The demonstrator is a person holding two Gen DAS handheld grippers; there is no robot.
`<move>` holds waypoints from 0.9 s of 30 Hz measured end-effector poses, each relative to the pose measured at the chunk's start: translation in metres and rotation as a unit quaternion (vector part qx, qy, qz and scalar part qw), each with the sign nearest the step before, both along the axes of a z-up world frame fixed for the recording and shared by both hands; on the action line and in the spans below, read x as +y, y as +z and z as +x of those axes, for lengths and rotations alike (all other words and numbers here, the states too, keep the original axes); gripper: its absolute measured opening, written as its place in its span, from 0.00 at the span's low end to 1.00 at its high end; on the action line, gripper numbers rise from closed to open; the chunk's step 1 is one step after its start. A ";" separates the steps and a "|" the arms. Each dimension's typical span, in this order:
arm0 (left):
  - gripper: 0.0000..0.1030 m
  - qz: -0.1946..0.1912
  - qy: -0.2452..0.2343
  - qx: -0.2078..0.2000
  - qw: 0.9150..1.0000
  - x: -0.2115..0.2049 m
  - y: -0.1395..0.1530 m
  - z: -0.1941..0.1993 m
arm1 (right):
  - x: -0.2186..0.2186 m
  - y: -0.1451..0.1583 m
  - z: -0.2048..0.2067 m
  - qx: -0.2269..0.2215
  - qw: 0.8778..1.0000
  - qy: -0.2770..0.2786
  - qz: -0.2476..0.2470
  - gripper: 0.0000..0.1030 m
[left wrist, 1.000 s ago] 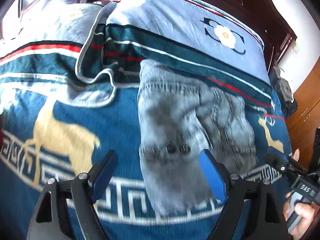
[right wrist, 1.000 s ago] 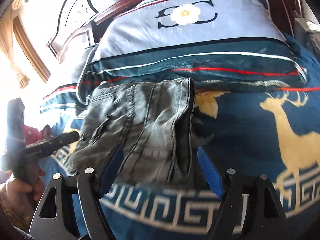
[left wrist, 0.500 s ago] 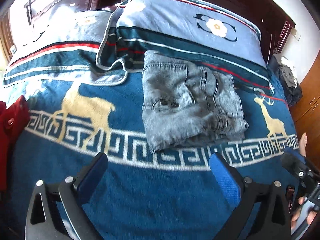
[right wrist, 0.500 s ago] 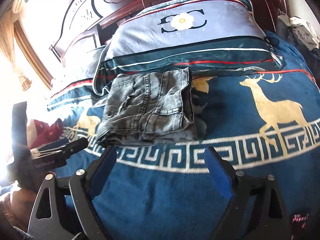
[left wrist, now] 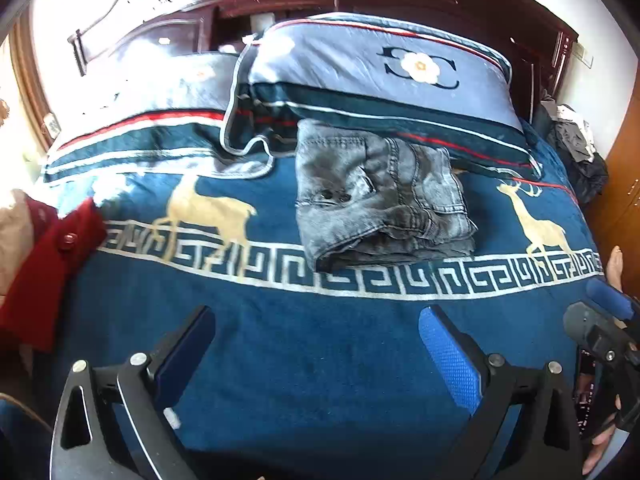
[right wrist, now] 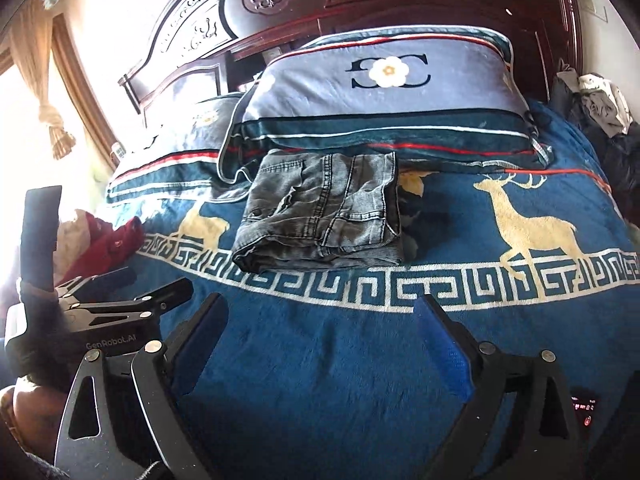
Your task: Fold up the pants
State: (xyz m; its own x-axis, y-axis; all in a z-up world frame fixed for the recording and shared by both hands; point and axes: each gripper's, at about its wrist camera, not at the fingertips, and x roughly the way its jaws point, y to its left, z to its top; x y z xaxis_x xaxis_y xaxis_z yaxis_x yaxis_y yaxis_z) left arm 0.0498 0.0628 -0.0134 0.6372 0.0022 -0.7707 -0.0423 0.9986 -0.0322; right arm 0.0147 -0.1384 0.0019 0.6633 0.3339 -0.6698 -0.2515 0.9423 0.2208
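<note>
Gaping wide and empty, both tongs, left (left wrist: 316,354) and right (right wrist: 320,344), hover short of folded pants (left wrist: 376,196).

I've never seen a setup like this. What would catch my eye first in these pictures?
Probably the folded grey jeans, lying in the middle of a blue blanket patterned with golden deer, just in front of a big pillow with a flower emblem. Nearer the camera, two black grippers with blue pads, left and right, stand open and empty above the blanket.
</note>
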 end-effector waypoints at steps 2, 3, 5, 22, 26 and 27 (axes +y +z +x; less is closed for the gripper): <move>1.00 0.010 0.008 -0.007 1.000 0.000 0.005 -0.005 | 0.000 0.003 -0.004 -0.004 1.000 0.001 0.000 0.92; 1.00 0.013 0.010 -0.011 1.000 0.001 0.008 -0.007 | 0.000 0.005 -0.006 -0.006 1.000 0.001 0.000 0.92; 1.00 0.012 0.014 -0.018 1.000 0.002 0.012 -0.012 | -0.001 0.010 -0.011 -0.012 1.000 0.002 0.000 0.92; 1.00 0.014 0.010 -0.040 0.999 -0.009 0.038 -0.037 | 0.002 0.039 -0.038 -0.042 0.999 0.003 -0.021 0.92; 1.00 0.016 0.007 -0.040 0.999 -0.013 0.040 -0.039 | 0.000 0.042 -0.041 -0.044 0.999 -0.001 -0.025 0.92; 1.00 0.015 0.007 -0.039 0.999 -0.013 0.040 -0.039 | 0.000 0.042 -0.041 -0.044 0.999 -0.002 -0.027 0.92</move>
State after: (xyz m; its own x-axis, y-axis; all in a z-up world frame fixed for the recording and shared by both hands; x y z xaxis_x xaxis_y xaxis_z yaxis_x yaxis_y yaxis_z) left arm 0.0109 0.0496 0.0263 0.6951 0.0333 -0.7182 -0.0544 0.9985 -0.0064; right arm -0.0267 -0.1384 0.0437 0.7211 0.2963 -0.6263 -0.2640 0.9532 0.1470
